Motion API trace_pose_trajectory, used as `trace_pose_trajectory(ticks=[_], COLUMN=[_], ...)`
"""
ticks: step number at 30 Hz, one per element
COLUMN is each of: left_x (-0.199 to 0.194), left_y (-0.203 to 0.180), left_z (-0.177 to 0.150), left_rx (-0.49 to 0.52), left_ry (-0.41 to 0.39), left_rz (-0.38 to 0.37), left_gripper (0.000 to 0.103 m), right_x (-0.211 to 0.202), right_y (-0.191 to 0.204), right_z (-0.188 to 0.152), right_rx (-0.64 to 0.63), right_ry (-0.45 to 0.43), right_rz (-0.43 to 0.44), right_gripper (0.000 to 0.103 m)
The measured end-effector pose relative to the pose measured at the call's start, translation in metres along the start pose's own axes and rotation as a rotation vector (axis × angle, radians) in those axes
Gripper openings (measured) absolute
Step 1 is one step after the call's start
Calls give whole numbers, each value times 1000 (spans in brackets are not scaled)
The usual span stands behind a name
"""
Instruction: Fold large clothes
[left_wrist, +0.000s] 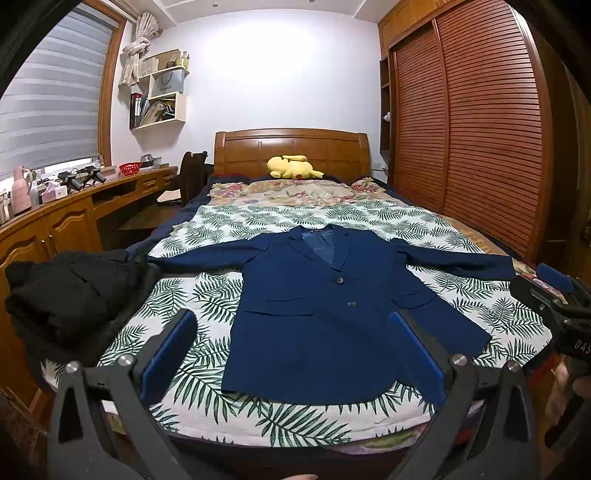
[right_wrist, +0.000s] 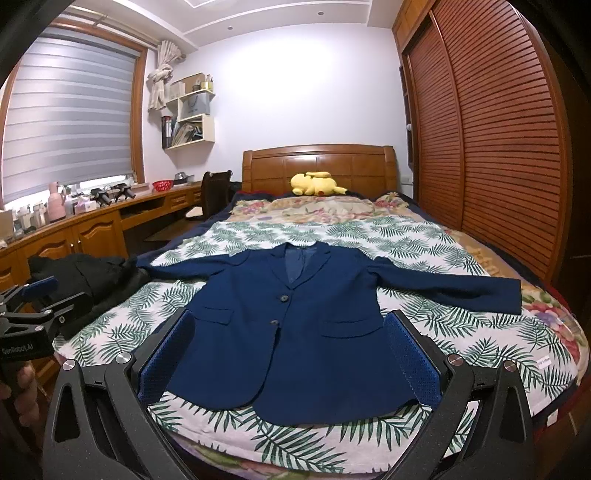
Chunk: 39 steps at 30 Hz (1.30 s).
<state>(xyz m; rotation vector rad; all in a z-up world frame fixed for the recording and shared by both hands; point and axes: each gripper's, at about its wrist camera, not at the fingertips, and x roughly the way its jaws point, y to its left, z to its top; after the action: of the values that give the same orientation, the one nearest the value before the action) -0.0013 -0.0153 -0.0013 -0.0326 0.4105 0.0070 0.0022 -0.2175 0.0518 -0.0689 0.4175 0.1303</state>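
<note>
You had the jacket (left_wrist: 325, 314) spread flat on the bed (left_wrist: 192, 295), front up and buttoned, sleeves out to both sides, so every fold line lay open to you. Your left gripper (left_wrist: 295, 354) and right gripper (right_wrist: 290, 352) hung above its hem, fingers wide and empty, likely because no fold had begun.

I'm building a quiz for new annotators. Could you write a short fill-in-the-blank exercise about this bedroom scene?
1. The navy blazer lies flat on the bed with both sleeves spread ____.
2. The yellow plush toy rests against the wooden ____.
3. The left gripper and the right gripper both have their jaws ____.
4. The black garment lies bunched by the blazer's ____ sleeve, as seen in both views.

Missing words: out; headboard; open; left
</note>
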Motion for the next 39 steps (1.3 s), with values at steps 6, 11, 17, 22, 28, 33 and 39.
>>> trace_pose_trajectory(ticks=[6,11,17,22,28,33,39], left_x=[-2,-1,-1,-1,-2,5,40], left_y=[-1,0,0,0,-2,-2,19], left_z=[2,1,0,1,2,-1,-17], left_rx=[-2,-1,-1,-1,-1,7,4], left_ry=[2,1,0,-1,2,16,74], left_rz=[0,-1,-1,-1,-4,1,28], left_gripper=[103,103,103,103,103,103,103], right_x=[0,0,-1,-1,-1,7,36], right_y=[0,-1,-1,-2,-5,-4,14], right_z=[0,0,0,0,-1,-3,-6], right_rx=[2,3,3,4,4,-17,-25], right_ry=[-1,-2,-2,-2,-3,8,58], right_rz=[1,1,1,1,1,1,24], right_gripper=[103,103,103,103,103,103,103])
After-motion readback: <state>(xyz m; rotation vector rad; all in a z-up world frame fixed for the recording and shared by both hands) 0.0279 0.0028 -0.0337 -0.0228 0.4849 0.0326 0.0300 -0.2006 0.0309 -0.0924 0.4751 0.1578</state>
